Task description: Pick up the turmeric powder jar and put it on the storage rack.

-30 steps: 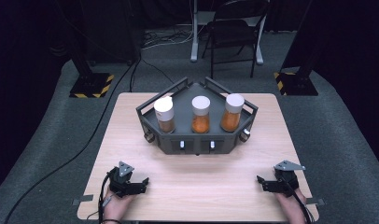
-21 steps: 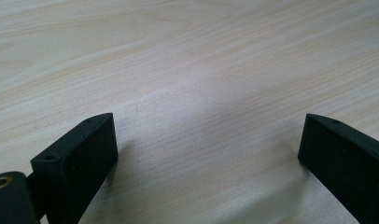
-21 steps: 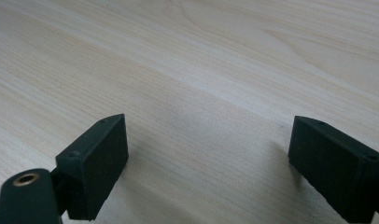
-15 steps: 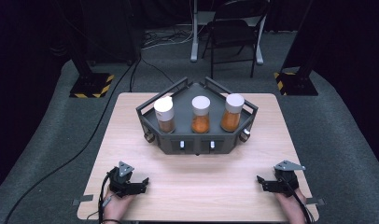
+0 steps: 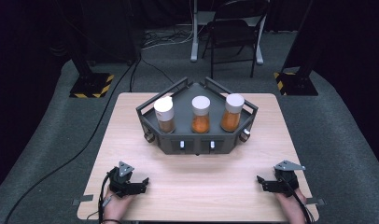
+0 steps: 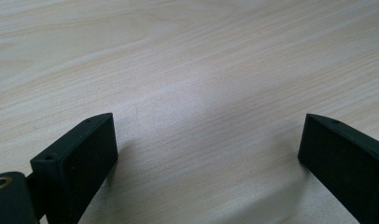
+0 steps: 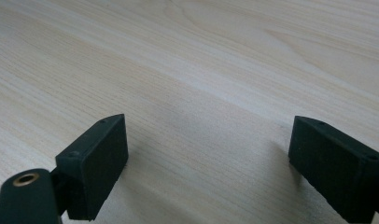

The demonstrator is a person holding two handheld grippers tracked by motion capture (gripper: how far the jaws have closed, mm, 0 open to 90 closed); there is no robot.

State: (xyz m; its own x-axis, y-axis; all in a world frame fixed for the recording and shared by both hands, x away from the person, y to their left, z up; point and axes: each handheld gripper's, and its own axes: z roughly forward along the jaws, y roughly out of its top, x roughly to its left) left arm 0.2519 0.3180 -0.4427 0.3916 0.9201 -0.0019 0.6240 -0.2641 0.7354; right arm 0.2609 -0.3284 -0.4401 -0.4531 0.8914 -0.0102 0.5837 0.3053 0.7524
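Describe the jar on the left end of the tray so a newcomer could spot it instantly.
On the light wooden table sits a dark grey angular tray holding three white-lidded clear jars in a row. The leftmost jar holds darker brown contents; the middle jar and right jar hold bright orange.

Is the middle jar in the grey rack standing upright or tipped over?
Upright. The middle jar stands in the rack with its white lid on top and its orange fill at the bottom, level with the jars beside it.
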